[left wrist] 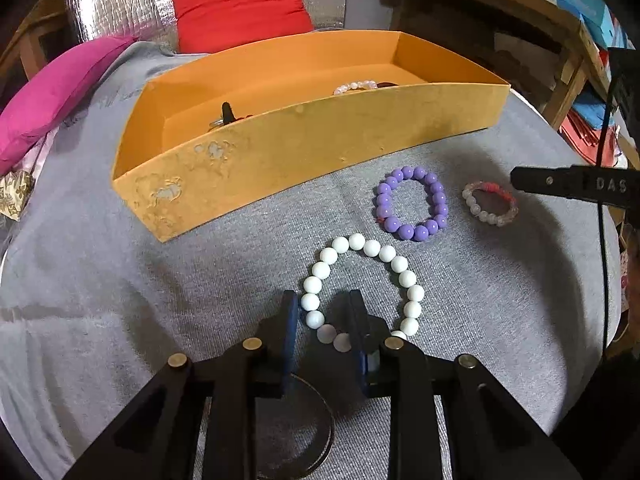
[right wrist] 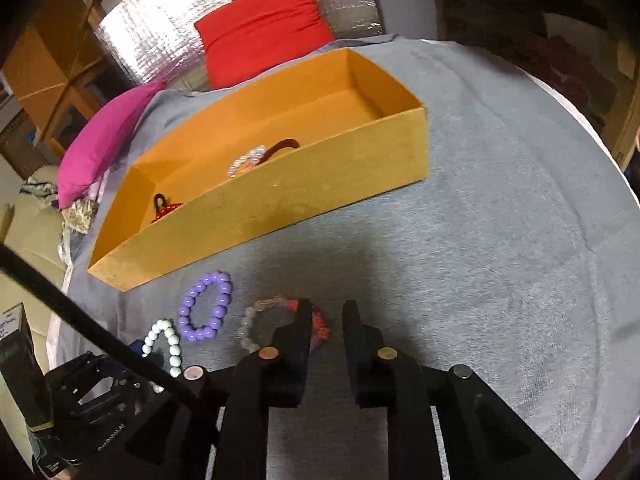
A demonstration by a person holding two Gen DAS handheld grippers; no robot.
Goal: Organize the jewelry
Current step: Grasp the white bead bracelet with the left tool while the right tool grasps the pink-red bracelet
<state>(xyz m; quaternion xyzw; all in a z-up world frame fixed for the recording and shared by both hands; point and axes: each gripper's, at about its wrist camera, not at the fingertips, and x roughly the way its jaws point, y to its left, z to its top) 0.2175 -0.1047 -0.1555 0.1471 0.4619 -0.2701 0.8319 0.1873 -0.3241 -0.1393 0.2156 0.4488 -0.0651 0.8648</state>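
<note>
The left gripper (left wrist: 323, 314) straddles the white bracelet (left wrist: 362, 284), jaws narrowed around its near beads (contact unclear). The right gripper (right wrist: 327, 322), jaws slightly parted and empty, hangs beside the pink bracelet (right wrist: 256, 322).

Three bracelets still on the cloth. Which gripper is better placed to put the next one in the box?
Left. The left gripper already straddles the white bead bracelet. The right gripper sits beside the clear bead bracelet, nothing between its fingers.

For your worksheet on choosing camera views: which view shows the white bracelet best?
The left wrist view. The white bracelet lies close and nearly whole there, with the left gripper straddling its near side. The right wrist view shows it small at the lower left edge, partly cut off by a black cable.
</note>
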